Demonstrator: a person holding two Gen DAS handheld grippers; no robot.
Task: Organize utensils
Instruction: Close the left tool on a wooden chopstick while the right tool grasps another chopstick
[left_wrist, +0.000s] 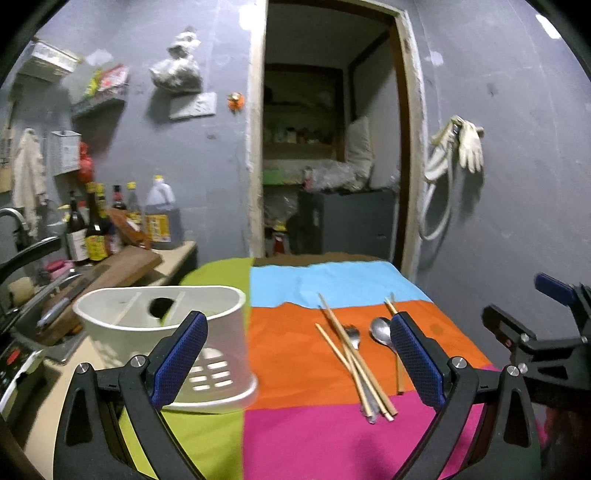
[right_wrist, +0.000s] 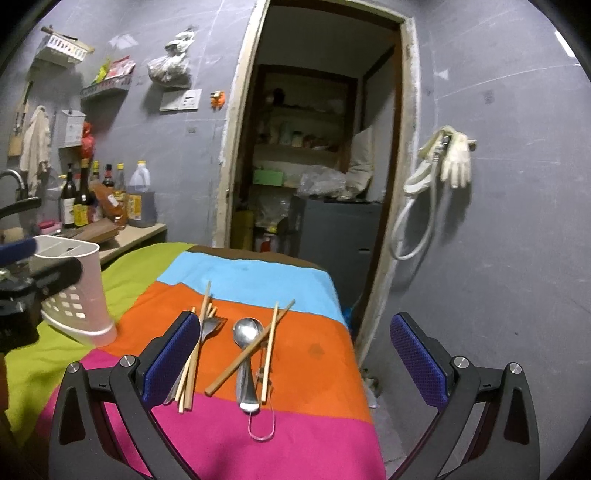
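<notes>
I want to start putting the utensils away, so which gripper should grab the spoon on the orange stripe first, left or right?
Probably right. The right gripper is open with the spoon lying straight ahead between its fingers. The left gripper is open too, but the white holder sits just behind its left finger, with the spoon near its right one.

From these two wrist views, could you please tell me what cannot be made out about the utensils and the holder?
- White plastic utensil holder: its inside; its own wall and the left tool's finger hide it in the left view.
- Metal fork: handle buried under wooden chopsticks and the right tool's finger, right view.
- Chopstick count: sticks overlap in both views.
- Clear looped item: too faint to identify.
</notes>
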